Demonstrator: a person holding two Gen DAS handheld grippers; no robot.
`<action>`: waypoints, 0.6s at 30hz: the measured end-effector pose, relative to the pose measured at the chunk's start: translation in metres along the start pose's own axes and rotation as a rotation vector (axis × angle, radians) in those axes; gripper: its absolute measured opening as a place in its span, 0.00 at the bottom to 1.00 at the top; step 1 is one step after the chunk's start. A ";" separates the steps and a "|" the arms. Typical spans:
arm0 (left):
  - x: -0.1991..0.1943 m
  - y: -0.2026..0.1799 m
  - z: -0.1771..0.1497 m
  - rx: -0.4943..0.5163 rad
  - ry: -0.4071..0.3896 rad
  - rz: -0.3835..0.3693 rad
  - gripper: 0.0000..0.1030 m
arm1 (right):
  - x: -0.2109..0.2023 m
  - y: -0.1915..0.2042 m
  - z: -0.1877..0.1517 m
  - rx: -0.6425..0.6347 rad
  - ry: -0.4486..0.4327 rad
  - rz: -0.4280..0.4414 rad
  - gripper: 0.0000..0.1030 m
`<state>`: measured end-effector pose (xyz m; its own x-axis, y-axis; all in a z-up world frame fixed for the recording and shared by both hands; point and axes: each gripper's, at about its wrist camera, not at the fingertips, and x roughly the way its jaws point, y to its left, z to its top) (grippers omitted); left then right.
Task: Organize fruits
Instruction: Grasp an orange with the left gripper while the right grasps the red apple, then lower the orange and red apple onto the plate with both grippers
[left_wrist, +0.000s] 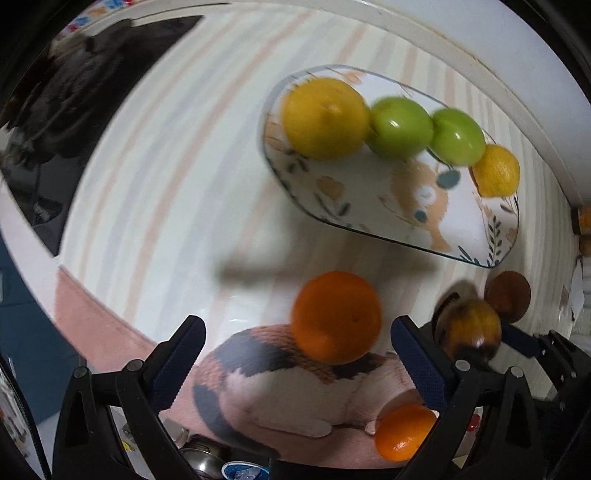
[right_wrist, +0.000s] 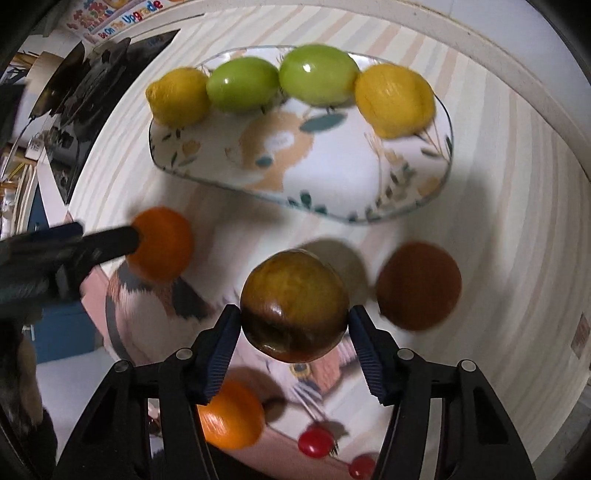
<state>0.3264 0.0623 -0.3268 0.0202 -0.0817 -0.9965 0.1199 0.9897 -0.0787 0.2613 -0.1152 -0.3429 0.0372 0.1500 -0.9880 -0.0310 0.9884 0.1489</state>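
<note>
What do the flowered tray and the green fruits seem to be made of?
Flowered tray: probably glazed ceramic or melamine; smooth white surface with a printed leaf pattern and a thin raised rim. The blur leaves this open.
Green fruits: glossy, even skin with sharp light spots; real or plastic, I cannot tell.

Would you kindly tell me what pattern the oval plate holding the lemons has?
White plate with leaf and flower sprigs and an orange-tan animal; clearest in the right wrist view.

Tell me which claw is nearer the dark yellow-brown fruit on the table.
Right. The right claw straddles the dark yellow-brown fruit, one finger close on each side. The left claw is farther off, bracketing the orange beside it.
</note>
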 end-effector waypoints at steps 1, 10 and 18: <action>0.004 -0.003 0.001 0.012 0.009 -0.003 1.00 | 0.001 -0.003 -0.004 0.009 0.010 0.009 0.61; 0.037 -0.013 0.002 0.028 0.061 -0.045 0.60 | 0.006 -0.014 -0.007 0.084 0.026 0.067 0.62; 0.034 -0.019 -0.022 0.065 0.049 -0.026 0.61 | 0.009 -0.025 -0.004 0.103 0.042 0.090 0.65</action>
<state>0.3033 0.0433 -0.3601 -0.0324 -0.1001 -0.9944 0.1842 0.9773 -0.1044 0.2580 -0.1383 -0.3559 -0.0028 0.2396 -0.9709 0.0708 0.9685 0.2388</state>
